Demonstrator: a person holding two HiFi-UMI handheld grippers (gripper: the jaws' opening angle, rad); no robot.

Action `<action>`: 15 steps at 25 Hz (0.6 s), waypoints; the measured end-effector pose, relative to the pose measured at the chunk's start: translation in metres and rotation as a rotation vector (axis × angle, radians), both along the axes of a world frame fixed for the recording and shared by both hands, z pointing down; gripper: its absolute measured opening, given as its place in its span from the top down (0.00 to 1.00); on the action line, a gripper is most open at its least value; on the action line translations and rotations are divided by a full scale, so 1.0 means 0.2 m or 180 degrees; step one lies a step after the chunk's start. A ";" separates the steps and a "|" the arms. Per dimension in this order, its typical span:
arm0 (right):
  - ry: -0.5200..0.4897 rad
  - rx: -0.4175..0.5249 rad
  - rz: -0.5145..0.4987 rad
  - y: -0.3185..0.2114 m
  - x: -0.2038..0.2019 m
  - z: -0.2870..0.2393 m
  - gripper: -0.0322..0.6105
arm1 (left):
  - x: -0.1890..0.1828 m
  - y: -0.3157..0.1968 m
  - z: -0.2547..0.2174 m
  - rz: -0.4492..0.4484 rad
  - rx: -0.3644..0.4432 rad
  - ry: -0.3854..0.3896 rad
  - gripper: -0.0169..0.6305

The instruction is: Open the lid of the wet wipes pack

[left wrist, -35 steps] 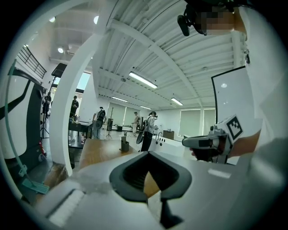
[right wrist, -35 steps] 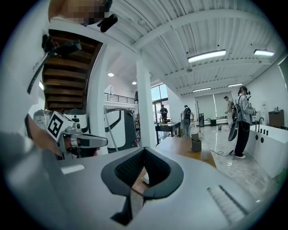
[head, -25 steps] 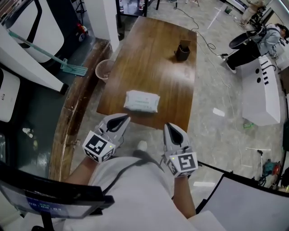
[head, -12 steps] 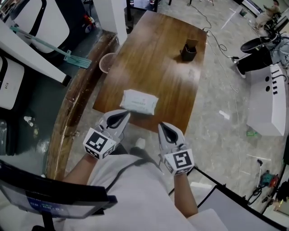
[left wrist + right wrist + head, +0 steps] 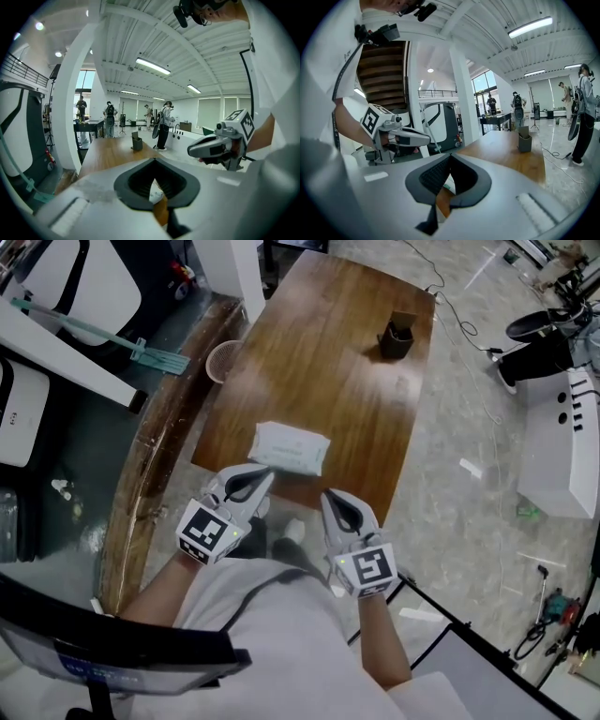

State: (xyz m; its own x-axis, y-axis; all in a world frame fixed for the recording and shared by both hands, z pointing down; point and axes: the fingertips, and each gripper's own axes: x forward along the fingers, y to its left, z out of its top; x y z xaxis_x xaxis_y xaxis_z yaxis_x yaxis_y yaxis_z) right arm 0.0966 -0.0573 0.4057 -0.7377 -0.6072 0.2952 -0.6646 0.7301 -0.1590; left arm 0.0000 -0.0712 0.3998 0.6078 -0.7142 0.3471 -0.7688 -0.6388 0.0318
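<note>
A long wooden table (image 5: 337,362) runs away from you over a pale stone floor, bare but for a dark holder (image 5: 398,334) at its far end and the wet wipes pack (image 5: 291,448) lying flat near your edge.

Your left gripper (image 5: 261,476) has its jaws closed tip to tip with nothing between them; your right gripper (image 5: 328,495) looks the same, pads together and empty. You appear to be on the approach, with the lid not yet touched, so part one pair of jaws before you arrive; closed tips can only push the pack about. Use one gripper to pin the soft body down and the other to catch the flap's free edge; come in low and lift gently, or the whole pack is likely to rise with the lid. From the head view I cannot make out which way the flap faces, so check before you commit.

The pack sits ahead of and below both pairs of jaws. In each gripper view only a white sliver of it (image 5: 156,196) (image 5: 449,184) shows through the gap under the tips. From above, the left tips are just beside its near left corner, contact unclear; the right tips are a little short of the table's edge, near its right end but apart from it.
</note>
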 end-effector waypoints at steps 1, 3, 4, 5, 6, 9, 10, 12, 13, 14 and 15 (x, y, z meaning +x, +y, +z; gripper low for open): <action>0.0011 -0.0013 0.0020 -0.01 -0.01 0.02 0.94 | -0.01 -0.01 0.01 0.0032 0.0003 -0.0033 0.97; 0.0020 -0.0013 0.0055 -0.02 -0.02 0.04 0.94 | -0.02 -0.04 0.03 0.0081 -0.0004 -0.0058 0.97; 0.0022 -0.0019 0.0078 -0.03 -0.04 0.05 0.94 | -0.03 -0.06 0.04 0.0115 -0.0007 -0.0081 0.97; 0.0026 -0.0034 0.0106 -0.04 -0.05 0.06 0.94 | -0.04 -0.07 0.06 0.0160 -0.0010 -0.0116 0.96; 0.0031 -0.0052 0.0138 -0.04 -0.06 0.07 0.94 | -0.04 -0.08 0.07 0.0217 -0.0010 -0.0159 0.96; 0.0055 -0.0093 0.0228 -0.08 -0.12 0.10 0.94 | -0.05 -0.13 0.12 0.0417 0.0019 -0.0307 0.96; 0.0076 -0.0108 0.0250 -0.09 -0.13 0.12 0.94 | -0.06 -0.15 0.14 0.0481 0.0025 -0.0349 0.96; 0.0132 -0.0127 0.0286 -0.12 -0.17 0.15 0.94 | -0.05 -0.18 0.18 0.0604 0.0024 -0.0415 0.96; 0.0165 -0.0133 0.0301 -0.13 -0.19 0.17 0.94 | -0.05 -0.20 0.19 0.0666 0.0017 -0.0438 0.96; 0.0201 -0.0140 0.0317 -0.14 -0.21 0.20 0.94 | -0.05 -0.21 0.21 0.0728 0.0007 -0.0458 0.93; 0.0243 -0.0151 0.0333 -0.14 -0.23 0.23 0.94 | -0.05 -0.23 0.24 0.0790 -0.0003 -0.0481 0.91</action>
